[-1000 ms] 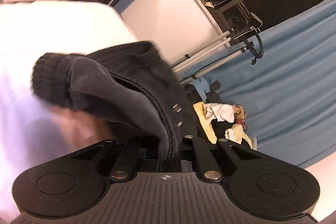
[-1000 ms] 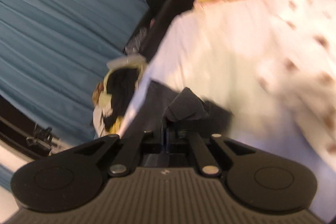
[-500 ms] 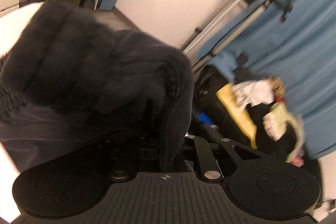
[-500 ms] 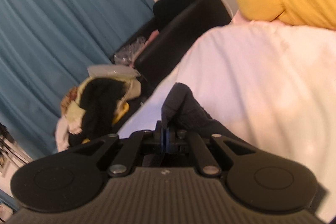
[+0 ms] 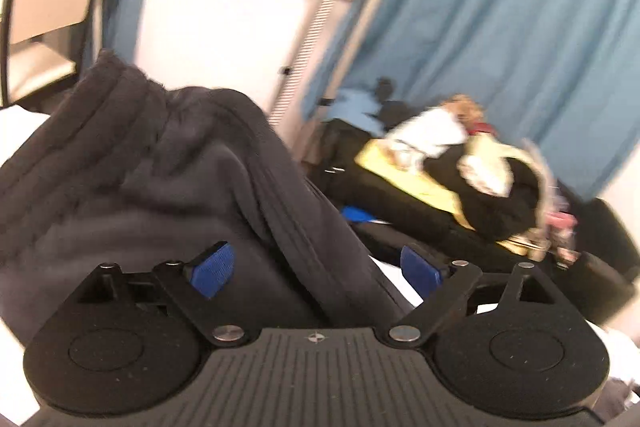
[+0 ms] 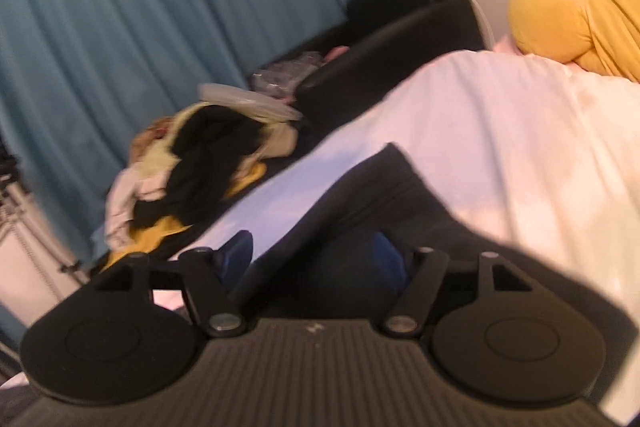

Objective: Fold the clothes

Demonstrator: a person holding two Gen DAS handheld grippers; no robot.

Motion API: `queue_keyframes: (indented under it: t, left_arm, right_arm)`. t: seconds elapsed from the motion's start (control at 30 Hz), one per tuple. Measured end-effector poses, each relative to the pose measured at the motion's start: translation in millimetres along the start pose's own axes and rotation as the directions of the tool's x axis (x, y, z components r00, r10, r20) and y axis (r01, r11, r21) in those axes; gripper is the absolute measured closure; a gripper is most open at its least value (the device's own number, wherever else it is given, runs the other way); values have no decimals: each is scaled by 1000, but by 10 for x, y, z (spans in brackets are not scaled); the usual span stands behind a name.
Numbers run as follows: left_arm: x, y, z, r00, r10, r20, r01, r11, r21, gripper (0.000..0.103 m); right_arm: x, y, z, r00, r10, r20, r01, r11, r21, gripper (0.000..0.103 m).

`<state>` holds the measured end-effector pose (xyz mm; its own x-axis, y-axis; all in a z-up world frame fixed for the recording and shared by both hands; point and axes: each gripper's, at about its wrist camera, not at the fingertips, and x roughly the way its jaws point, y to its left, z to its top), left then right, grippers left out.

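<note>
on the white bed (image 6: pixel 500 131), dark garment (image 5: pixel 168 187), blue curtain (image 5: pixel 520 27) behind

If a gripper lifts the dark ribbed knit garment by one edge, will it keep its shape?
Probably not. The dark ribbed knit garment already slumps in soft folds on the white bedding, so it likely droops. Its thick knit suggests some weight, and little slipperiness.

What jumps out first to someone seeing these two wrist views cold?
The dark garment fills the near left of the left wrist view, lying between the open left gripper pads on the white bed. Behind it, a heap of mixed clothes sits on a black sofa against the blue curtain. A yellow bundle lies at the bed's far end.
</note>
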<state>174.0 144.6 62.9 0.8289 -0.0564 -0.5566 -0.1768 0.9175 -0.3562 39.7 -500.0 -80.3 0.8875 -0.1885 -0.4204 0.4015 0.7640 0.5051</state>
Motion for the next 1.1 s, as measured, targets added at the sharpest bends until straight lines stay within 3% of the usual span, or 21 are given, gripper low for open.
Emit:
queue_keyframes:
  t: [0.13, 0.17, 0.3, 0.37, 0.4, 0.5, 0.6, 0.8, 0.9, 1.0, 1.1]
  left_arm:
    - [-702, -386, -522, 997, 25, 69, -34, 990, 138, 9]
    - [-883, -459, -663, 996, 22, 86, -34, 990, 137, 9]
    - [-1513, -555, -1247, 995, -79, 61, 75, 996, 51, 8]
    - [-1801, -585, -1544, 995, -95, 30, 93, 993, 69, 8]
    - [-1907, -585, -1650, 995, -97, 17, 96, 992, 76, 8]
    - [-2144, -532, -1855, 993, -114, -13, 115, 990, 78, 8]
    - [-2265, -393, -1963, 991, -134, 1, 133, 990, 49, 5]
    - [-1991, -196, -1958, 992, -126, -25, 126, 992, -17, 5]
    - [-1848, -148, -1956, 985, -170, -5, 169, 982, -85, 5]
    - [-1701, -187, -1943, 982, -191, 5, 191, 979, -73, 5]
    - [-1577, -235, -1984, 983, -186, -3, 185, 982, -34, 5]
  right_arm:
    - [-544, 44, -327, 998, 57, -10, -55, 990, 129, 35]
    - [-674, 49, -433, 998, 62, -19, -58, 985, 163, 35]
    - [-986, 43, -694, 989, 89, -114, -48, 946, 321, 35]
    - [-1107, -20, -712, 983, 138, -122, -81, 919, 386, 28]
    - [-1105, -68, -737, 979, 153, -132, -85, 905, 418, 19]
    - [-1021, -232, -838, 967, 187, -174, -73, 855, 513, 18]
    - [-914, -360, -924, 954, 218, -208, -59, 813, 580, 18]
    - [-539, -414, -881, 960, 220, -171, -89, 823, 561, 18]
    - [-398, -474, -868, 966, 234, -108, -130, 804, 581, 18]
    - [-281, -545, -800, 968, 249, -33, -183, 789, 587, 18]
    - [-238, -467, -675, 958, 273, 83, -277, 822, 498, 18]
